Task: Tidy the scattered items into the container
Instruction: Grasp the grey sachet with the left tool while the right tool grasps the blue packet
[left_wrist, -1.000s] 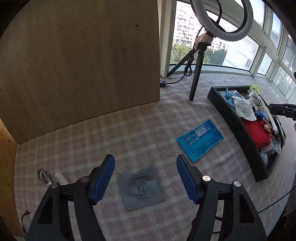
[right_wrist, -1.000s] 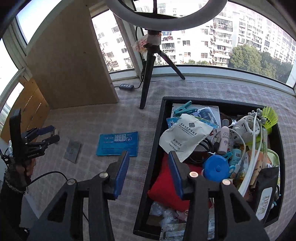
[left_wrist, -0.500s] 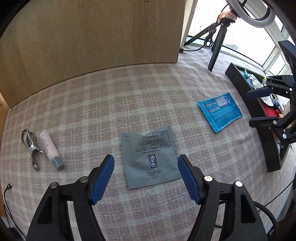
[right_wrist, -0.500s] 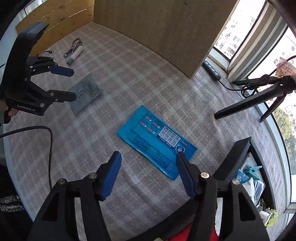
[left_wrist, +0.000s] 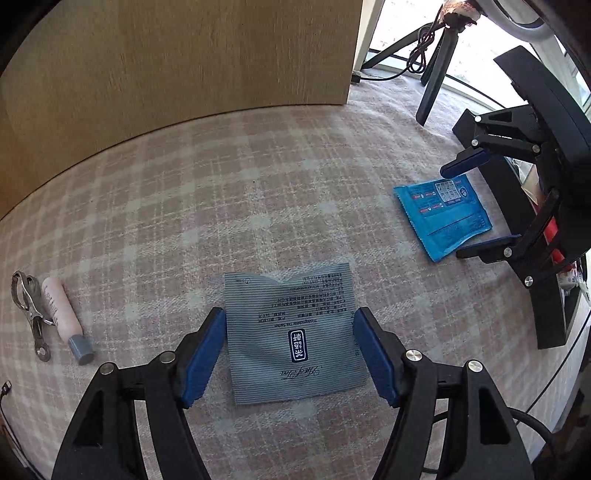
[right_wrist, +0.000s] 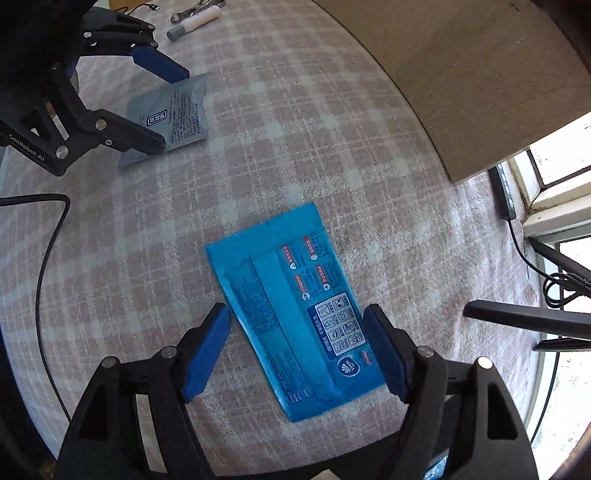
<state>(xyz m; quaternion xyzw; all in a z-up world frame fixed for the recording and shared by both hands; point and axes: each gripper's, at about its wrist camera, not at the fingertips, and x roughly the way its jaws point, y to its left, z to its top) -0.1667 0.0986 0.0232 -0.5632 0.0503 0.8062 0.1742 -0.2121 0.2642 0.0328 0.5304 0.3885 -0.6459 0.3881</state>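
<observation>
A grey striped sachet lies flat on the checked cloth between the blue pads of my open left gripper; it also shows in the right wrist view. A blue packet lies flat between the pads of my open right gripper, and shows in the left wrist view under that gripper. The black container stands at the right edge, mostly hidden by the right gripper.
A pink tube with a grey cap and a metal clip lie at the left. A wooden board stands behind. A tripod with cables stands at the back right by the window. A black cable crosses the cloth.
Both grippers have come down and forward over their packets: the left now straddles the grey sachet, the right now straddles the blue packet. Both stay open.
</observation>
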